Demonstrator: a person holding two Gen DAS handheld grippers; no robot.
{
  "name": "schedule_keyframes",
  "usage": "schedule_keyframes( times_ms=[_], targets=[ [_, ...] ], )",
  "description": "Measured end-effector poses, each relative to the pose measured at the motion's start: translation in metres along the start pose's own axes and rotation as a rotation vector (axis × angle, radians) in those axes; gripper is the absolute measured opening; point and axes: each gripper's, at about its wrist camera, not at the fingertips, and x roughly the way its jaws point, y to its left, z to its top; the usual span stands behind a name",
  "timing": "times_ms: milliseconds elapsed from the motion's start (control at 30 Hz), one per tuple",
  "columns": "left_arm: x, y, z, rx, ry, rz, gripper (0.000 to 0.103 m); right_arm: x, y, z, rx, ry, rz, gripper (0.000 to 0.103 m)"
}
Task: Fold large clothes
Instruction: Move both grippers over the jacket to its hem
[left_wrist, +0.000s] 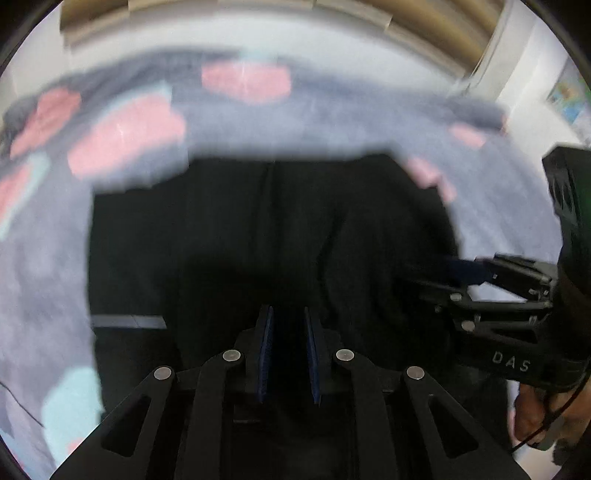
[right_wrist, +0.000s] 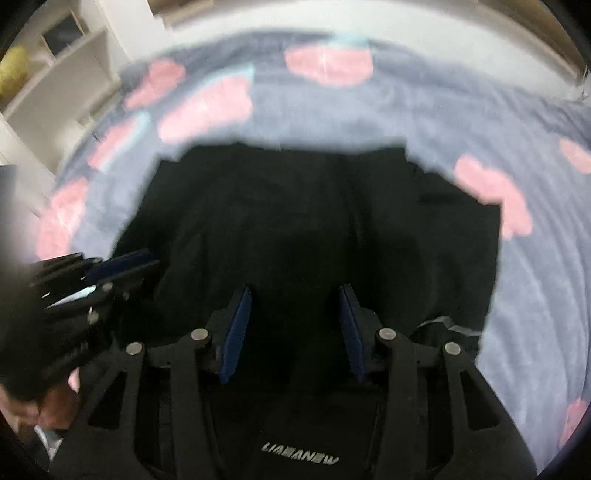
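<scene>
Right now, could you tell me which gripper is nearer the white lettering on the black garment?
Right. The right gripper sits directly over the white lettering; the left gripper is off to its left.

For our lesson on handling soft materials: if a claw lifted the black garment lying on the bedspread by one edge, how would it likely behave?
The black fabric garment would probably droop limply, since it lies flat with soft creases. It likely would not roll or tip. It may drag on the grey bedspread with pink patches rather than slide freely, as both look like cloth.
</scene>
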Motion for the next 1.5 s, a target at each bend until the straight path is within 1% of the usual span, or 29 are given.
schedule_keyframes(
  times_ms=[33,67,133,167,200,233,300,367,433,467,500,567,600,633,667,733,767,800,833,900,933,967,1033,1133,1167,1200,1300,1367,1500],
  targets=[
    [0.025,0.009,-0.009,-0.032,0.056,-0.010,0.017,0.017,-0.008,-0.010,0.017,0.039,0.003,0.044],
    [0.040,0.012,-0.021,-0.057,0.085,-0.027,0.017,0.032,-0.014,-0.016,0.031,0.062,0.005,0.044],
    [0.057,0.023,-0.025,-0.125,0.089,-0.084,0.016,0.045,-0.017,-0.023,0.015,0.069,-0.015,0.044],
    [0.058,0.029,-0.023,-0.169,0.087,-0.111,0.016,0.045,-0.016,-0.023,0.005,0.066,-0.025,0.044],
    [0.057,0.031,-0.021,-0.184,0.093,-0.120,0.016,0.044,-0.015,-0.022,-0.005,0.067,-0.036,0.044],
    [0.053,0.030,-0.019,-0.185,0.096,-0.122,0.016,0.043,-0.015,-0.021,-0.006,0.073,-0.036,0.044],
    [0.045,0.028,-0.015,-0.169,0.084,-0.118,0.017,0.033,-0.022,-0.016,0.023,0.085,0.000,0.044],
    [0.022,0.023,-0.007,-0.145,0.032,-0.131,0.017,0.012,-0.034,-0.010,0.066,0.057,0.037,0.043],
    [0.005,0.018,-0.004,-0.135,0.002,-0.144,0.018,-0.008,-0.043,-0.006,0.080,0.008,0.010,0.043],
    [0.002,0.020,-0.001,-0.140,-0.002,-0.140,0.018,-0.015,-0.049,-0.003,0.086,-0.010,-0.033,0.043],
    [0.002,0.024,0.001,-0.167,-0.002,-0.139,0.018,-0.018,-0.053,-0.001,0.094,-0.016,-0.048,0.043],
    [0.005,0.032,-0.002,-0.215,-0.005,-0.157,0.018,-0.009,-0.063,0.000,0.113,0.004,-0.036,0.042],
    [0.013,0.039,-0.007,-0.236,0.004,-0.148,0.018,0.003,-0.065,-0.002,0.106,0.033,-0.048,0.042],
    [0.031,0.047,-0.012,-0.272,0.036,-0.150,0.017,0.017,-0.066,-0.004,0.093,0.067,-0.057,0.042],
    [0.046,0.053,-0.019,-0.299,0.067,-0.173,0.016,0.030,-0.068,-0.008,0.085,0.095,-0.065,0.042],
    [0.058,0.062,-0.025,-0.365,0.074,-0.212,0.012,0.043,-0.066,-0.012,0.059,0.100,-0.093,0.042],
    [0.054,0.064,-0.026,-0.390,0.070,-0.224,0.012,0.041,-0.063,-0.012,0.040,0.094,-0.112,0.042],
    [0.043,0.062,-0.025,-0.395,0.066,-0.215,0.012,0.032,-0.060,-0.013,0.026,0.083,-0.124,0.042],
    [0.036,0.060,-0.023,-0.385,0.058,-0.205,0.012,0.023,-0.057,-0.014,0.019,0.068,-0.119,0.042],
    [0.004,0.047,-0.028,-0.331,0.017,-0.168,0.012,-0.006,-0.056,-0.023,0.014,0.027,-0.100,0.043],
    [-0.009,0.047,-0.031,-0.319,0.006,-0.162,0.013,-0.019,-0.054,-0.028,0.011,0.012,-0.107,0.043],
    [-0.029,0.043,-0.038,-0.303,-0.013,-0.157,0.013,-0.035,-0.053,-0.036,0.005,-0.007,-0.124,0.043],
    [-0.053,0.037,-0.051,-0.286,-0.035,-0.148,0.013,-0.065,-0.050,-0.051,0.000,-0.046,-0.145,0.044],
    [-0.098,0.025,-0.078,-0.264,-0.055,-0.093,0.014,-0.111,-0.050,-0.079,0.022,-0.098,-0.163,0.044],
    [-0.109,0.021,-0.087,-0.259,-0.064,-0.078,0.015,-0.119,-0.041,-0.082,0.028,-0.111,-0.169,0.044],
    [-0.126,0.027,-0.098,-0.256,-0.068,-0.062,0.015,-0.128,-0.040,-0.091,0.034,-0.123,-0.173,0.045],
    [-0.144,0.020,-0.126,-0.259,-0.074,-0.034,0.018,-0.149,-0.037,-0.113,0.059,-0.136,-0.187,0.045],
    [-0.162,0.021,-0.155,-0.274,-0.070,-0.023,0.018,-0.160,-0.036,-0.126,0.075,-0.145,-0.183,0.045],
    [-0.166,0.008,-0.182,-0.292,-0.036,0.001,0.019,-0.178,-0.034,-0.155,0.081,-0.143,-0.234,0.046]
  ],
)
